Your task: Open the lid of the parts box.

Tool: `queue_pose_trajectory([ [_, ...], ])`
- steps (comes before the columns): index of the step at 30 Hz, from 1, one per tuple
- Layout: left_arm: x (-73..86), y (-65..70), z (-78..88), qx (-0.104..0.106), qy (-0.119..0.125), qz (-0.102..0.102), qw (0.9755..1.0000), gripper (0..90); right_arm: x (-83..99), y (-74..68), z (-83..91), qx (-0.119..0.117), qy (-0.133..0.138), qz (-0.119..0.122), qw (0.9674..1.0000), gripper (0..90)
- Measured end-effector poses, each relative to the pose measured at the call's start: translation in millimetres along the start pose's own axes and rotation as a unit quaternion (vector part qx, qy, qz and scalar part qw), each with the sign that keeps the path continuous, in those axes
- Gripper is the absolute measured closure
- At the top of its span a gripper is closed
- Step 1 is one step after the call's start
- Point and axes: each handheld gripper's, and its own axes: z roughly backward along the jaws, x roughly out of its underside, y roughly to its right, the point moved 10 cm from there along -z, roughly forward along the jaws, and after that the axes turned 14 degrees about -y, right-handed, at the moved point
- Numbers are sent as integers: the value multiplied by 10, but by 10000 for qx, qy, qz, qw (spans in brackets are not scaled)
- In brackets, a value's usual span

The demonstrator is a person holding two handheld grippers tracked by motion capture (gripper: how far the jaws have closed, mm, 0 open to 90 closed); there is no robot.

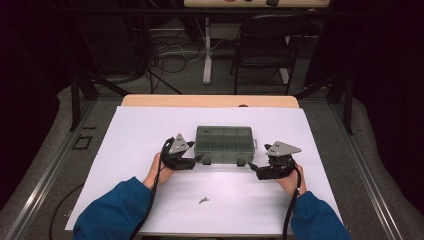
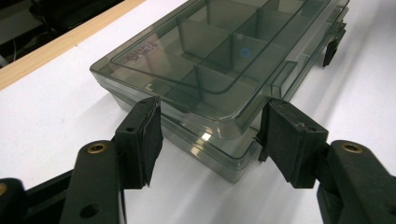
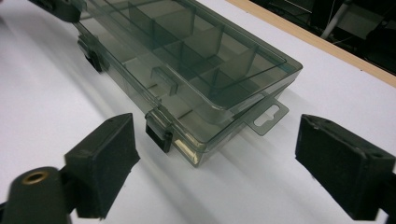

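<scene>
A smoky clear organizer box (image 1: 224, 144) with its lid down lies flat on the white sheet (image 1: 145, 135); dividers show through the lid. My left gripper (image 1: 200, 159) is at the box's near left corner. In the left gripper view its jaws (image 2: 210, 140) straddle that corner (image 2: 224, 121), the pads (image 2: 144, 135) close beside it but not clearly pressing. My right gripper (image 1: 252, 167) is at the near right corner. There its jaws (image 3: 219, 158) stand wide open, short of the corner (image 3: 201, 144) and a black latch (image 3: 156, 133).
A small grey bit (image 1: 203, 200) lies on the sheet near the front, between the person's forearms. The wooden table edge (image 1: 210, 101) runs behind the sheet. Beyond it stand a dark chair (image 1: 265, 45) and cables on the floor.
</scene>
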Motion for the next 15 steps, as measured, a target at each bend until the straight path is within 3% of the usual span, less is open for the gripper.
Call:
queue_pose_trajectory([
  [15,-17,-26,22,-51,103,-32,9999,427,-64,38,-166,344,-96,528,9980,279],
])
